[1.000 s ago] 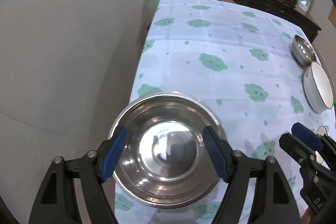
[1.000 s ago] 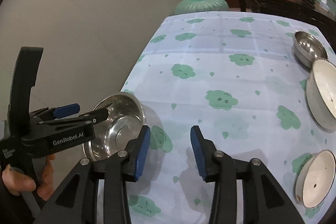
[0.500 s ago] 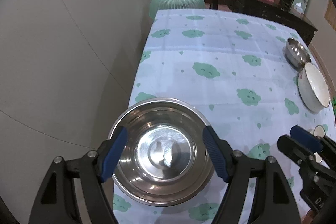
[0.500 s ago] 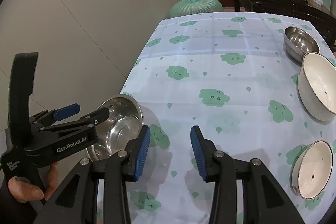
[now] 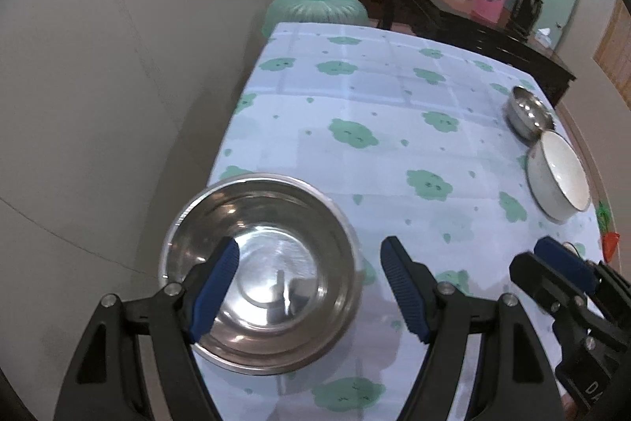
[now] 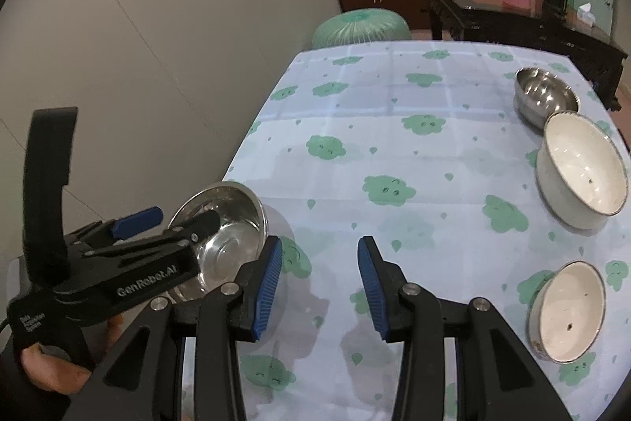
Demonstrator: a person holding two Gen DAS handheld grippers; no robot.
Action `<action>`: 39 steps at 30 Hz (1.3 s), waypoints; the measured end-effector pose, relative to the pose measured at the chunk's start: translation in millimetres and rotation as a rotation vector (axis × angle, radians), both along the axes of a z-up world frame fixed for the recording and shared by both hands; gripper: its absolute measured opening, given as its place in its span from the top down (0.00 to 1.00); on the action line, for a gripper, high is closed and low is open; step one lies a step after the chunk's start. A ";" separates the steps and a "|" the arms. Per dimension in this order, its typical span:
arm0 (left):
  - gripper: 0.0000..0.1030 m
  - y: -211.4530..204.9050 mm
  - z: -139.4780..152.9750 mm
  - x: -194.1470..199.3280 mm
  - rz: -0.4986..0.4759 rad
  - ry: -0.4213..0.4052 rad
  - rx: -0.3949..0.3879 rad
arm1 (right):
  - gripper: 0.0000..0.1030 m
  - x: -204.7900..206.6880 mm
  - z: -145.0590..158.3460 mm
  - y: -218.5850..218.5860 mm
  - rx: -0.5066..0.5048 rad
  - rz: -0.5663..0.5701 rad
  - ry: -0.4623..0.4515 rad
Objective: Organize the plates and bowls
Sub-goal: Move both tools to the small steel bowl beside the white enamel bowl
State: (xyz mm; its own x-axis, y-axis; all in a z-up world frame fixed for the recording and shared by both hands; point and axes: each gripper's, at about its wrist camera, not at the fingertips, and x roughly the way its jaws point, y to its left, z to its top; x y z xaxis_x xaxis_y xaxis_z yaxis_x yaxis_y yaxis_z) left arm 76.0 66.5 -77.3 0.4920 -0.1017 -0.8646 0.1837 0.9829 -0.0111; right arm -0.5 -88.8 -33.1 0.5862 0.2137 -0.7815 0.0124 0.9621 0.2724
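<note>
A large steel bowl [image 5: 272, 263] sits at the near left corner of the table; it also shows in the right wrist view [image 6: 230, 227]. My left gripper [image 5: 307, 287] is open above it, its left finger over the bowl and its right finger over the cloth. My right gripper [image 6: 319, 283] is open and empty over the cloth to the right of that bowl. A small steel bowl [image 6: 546, 97], a large white bowl [image 6: 579, 172] and a small white bowl [image 6: 568, 306] stand along the right edge.
The table carries a pale blue cloth with green cloud prints [image 6: 394, 152]. A green stool [image 5: 315, 10] stands beyond the far end. A dark sideboard [image 5: 473, 22] with a pink jug lies behind. A wall runs along the left.
My left gripper has shifted right, so the steel bowl now sits under its left finger instead of between both fingers. Both cameras have tilted up and drawn back a little.
</note>
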 end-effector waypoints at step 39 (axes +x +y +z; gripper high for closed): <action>0.27 -122.7 6.6 -35.0 -0.115 -0.008 0.078 | 0.58 -33.7 12.3 -93.5 0.014 -0.060 -0.008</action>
State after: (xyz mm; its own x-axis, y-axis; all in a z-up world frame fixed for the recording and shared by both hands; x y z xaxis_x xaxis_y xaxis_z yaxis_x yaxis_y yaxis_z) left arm 41.1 -56.2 -70.7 0.4878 -0.0902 -0.8683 0.2950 0.9532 0.0667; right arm -34.2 -182.3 -20.8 0.6046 0.1884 -0.7739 0.0679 0.9559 0.2857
